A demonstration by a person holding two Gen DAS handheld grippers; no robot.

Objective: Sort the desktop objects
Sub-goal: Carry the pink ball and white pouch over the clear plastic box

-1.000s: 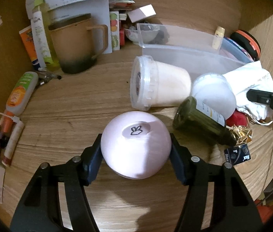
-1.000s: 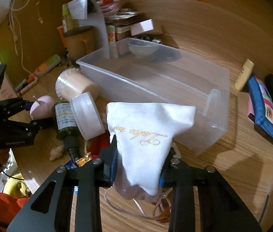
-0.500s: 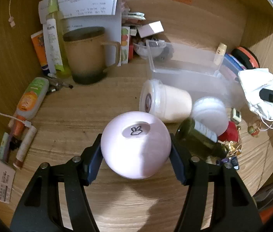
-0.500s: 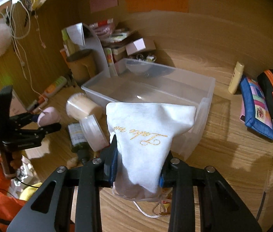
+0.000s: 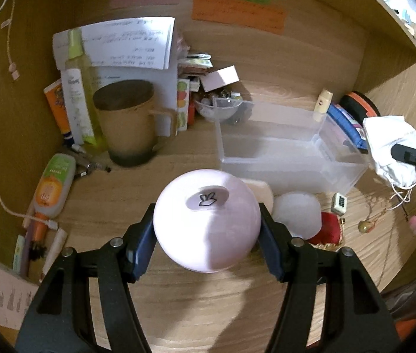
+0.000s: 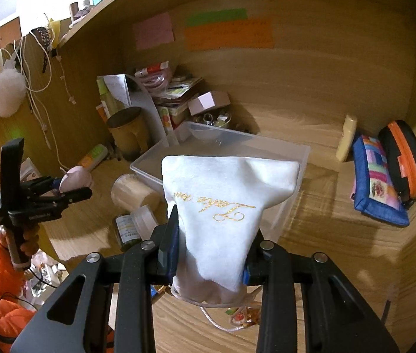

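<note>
Meanwhile both grippers had risen well clear of the desk compared with a second earlier, each carrying its load up with it. The left gripper (image 5: 207,229) stayed clamped on the pink ball (image 5: 207,220), its blue-padded fingers (image 5: 140,247) pressed against either side and opened only as wide as the ball itself. Ahead of those fingertips and lower down sat the clear plastic bin (image 5: 287,150), which had shrunk in the view and slid further away as the hand lifted. To the left of the fingers stood the brown mug (image 5: 128,123), and just right of the ball lay a white lidded tub (image 5: 297,214).

The right gripper (image 6: 210,253) kept its hold on the white drawstring pouch (image 6: 225,203), the fingers pinched on its lower part with the cord dangling beneath. Directly beyond the fingertips, partly hidden by the cloth, was the same bin (image 6: 196,138). More of the back wall and its sticky notes (image 6: 228,33) now showed than half a second ago, which fits a lift and pull back.

Judging by this, both pickups looked complete and the carry stage had begun; the bin seemed the likely drop point, still empty apart from what the pouch concealed.
</note>
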